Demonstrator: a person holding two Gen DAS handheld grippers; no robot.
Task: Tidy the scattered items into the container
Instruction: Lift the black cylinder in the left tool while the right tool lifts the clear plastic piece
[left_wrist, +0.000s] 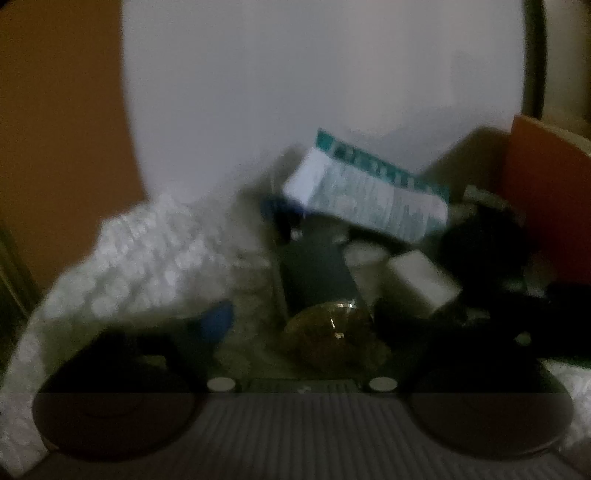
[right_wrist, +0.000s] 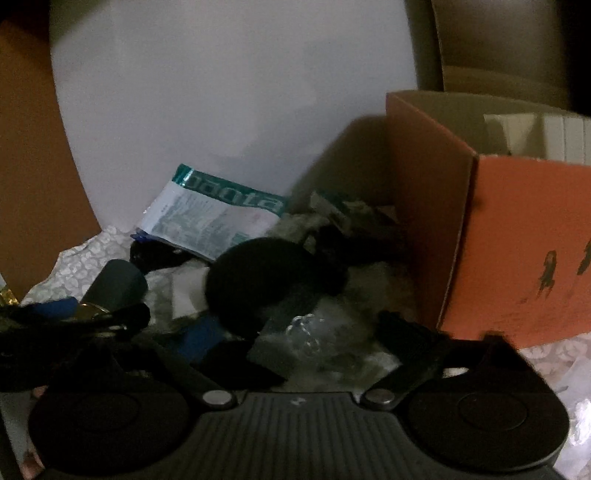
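Observation:
An orange cardboard box stands open at the right; its corner shows in the left wrist view. A dim pile of items lies beside it: a white and teal packet, a black round pad, clear crinkled plastic, a dark cylinder, a small white block and a brownish shiny item. My left gripper hangs low over the shiny item; its fingers are lost in the dark. My right gripper is open over the plastic, its fingers spread wide.
A white patterned cloth covers the surface under the pile. A white wall rises behind and an orange-brown panel stands at the left. Both views are dark and blurred.

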